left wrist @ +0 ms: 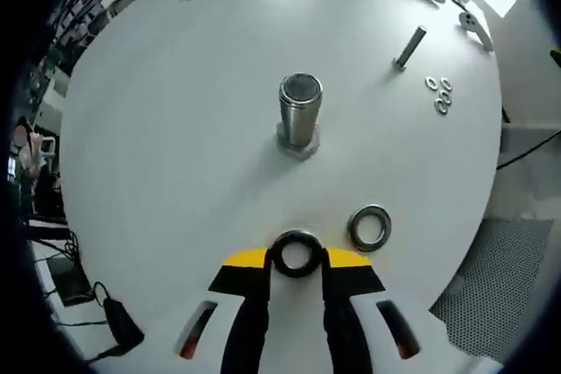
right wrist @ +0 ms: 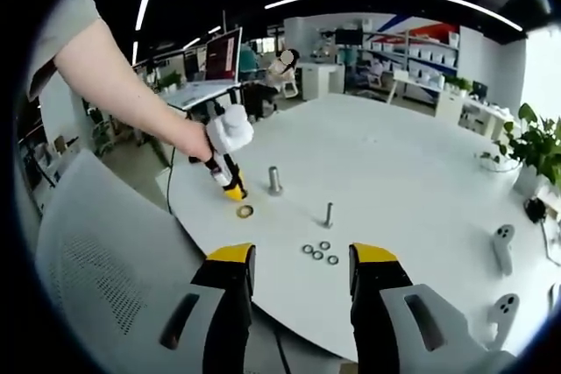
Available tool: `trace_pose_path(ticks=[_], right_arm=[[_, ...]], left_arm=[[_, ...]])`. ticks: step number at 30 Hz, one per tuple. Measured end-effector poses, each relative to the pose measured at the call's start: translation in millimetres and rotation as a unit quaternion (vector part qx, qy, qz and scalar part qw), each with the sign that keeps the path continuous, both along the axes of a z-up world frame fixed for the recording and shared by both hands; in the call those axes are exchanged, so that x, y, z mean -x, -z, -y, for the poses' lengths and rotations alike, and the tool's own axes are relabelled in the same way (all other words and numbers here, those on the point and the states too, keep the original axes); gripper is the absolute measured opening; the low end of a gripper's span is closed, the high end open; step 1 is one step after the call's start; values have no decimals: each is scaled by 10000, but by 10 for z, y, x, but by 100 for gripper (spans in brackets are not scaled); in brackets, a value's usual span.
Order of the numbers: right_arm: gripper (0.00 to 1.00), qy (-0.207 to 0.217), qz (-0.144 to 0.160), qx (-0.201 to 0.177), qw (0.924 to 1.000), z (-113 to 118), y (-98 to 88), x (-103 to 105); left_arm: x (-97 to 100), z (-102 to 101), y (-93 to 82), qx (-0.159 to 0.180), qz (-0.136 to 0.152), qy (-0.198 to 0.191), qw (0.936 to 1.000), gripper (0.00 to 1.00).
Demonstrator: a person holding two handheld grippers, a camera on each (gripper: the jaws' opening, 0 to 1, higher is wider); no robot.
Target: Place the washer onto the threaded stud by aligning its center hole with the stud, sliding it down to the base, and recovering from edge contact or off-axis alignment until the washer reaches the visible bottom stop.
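Washer (left wrist: 295, 252) in jaws — stud (left wrist: 300, 114) apparently unobstructed

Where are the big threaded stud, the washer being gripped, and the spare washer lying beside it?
threaded stud (left wrist: 300, 111), left gripper view, on its threaded side.
gripped washer (left wrist: 295, 252), left gripper view, on its near rim.
spare washer (left wrist: 369, 227), left gripper view, on its metal ring.

The right tool (right wrist: 301, 273) hangs with its jaws apart above the near edge of the white desk (right wrist: 403, 172). Just ahead lie four small washers (right wrist: 320, 252); farther on stand a slim bolt (right wrist: 329, 214) and the threaded stud (right wrist: 274, 179), with the left tool (right wrist: 233, 192) tipped down beside a larger washer (right wrist: 244, 211).
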State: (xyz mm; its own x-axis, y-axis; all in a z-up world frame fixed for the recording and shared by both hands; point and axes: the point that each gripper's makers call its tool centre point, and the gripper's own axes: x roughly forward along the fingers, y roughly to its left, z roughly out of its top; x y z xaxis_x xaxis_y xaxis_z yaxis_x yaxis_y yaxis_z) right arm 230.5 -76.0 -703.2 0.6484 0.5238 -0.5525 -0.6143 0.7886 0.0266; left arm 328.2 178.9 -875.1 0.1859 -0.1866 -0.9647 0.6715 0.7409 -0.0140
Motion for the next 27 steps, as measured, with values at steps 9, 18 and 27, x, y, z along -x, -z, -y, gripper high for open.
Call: trace_pose_path(ticks=[9,18,27], right_arm=[[45,4,-22,5,10000,-1,9,0],[44,45,-15,0,10000,11,6,-9],[44,82,12,-15,10000,20,-6,-19]], left_arm=[[6,17,-9,173,-61,-56,9998,20],[46,69,-40,-190,10,736,9971,19],[-102,94,-256,-250,235,1091,9934,19]])
